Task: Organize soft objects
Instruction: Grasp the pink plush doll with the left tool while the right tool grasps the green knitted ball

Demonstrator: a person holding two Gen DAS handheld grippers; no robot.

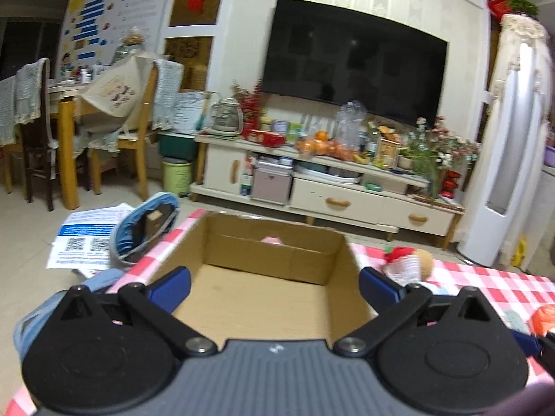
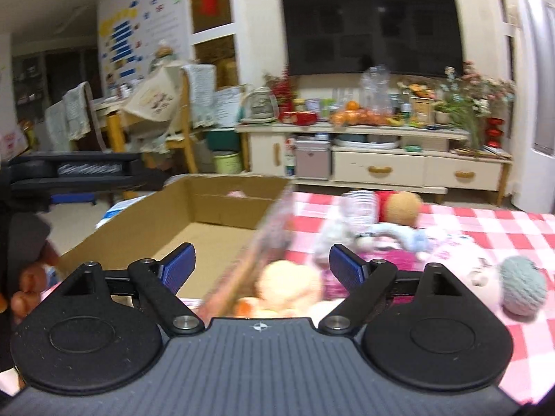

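Note:
An open cardboard box (image 1: 263, 291) sits on a red-and-white checked tablecloth (image 1: 485, 277); its inside looks bare except for a pink bit at the far wall (image 1: 272, 240). My left gripper (image 1: 274, 286) is open and empty, held over the box's near edge. The box also shows in the right wrist view (image 2: 194, 232). My right gripper (image 2: 262, 265) is open, just above a peach plush toy (image 2: 288, 284) beside the box's right wall. More soft toys lie to the right: a tan-headed doll in red (image 2: 399, 208), a pale blue plush (image 2: 399, 234), a grey yarn-like ball (image 2: 522, 286).
A TV cabinet (image 1: 340, 180) crowded with fruit and flowers stands behind the table under a large TV (image 1: 353, 55). Dining chairs (image 1: 135, 111) and a table stand at the left. Papers (image 1: 90, 239) and a blue bag (image 1: 145, 228) lie left of the box.

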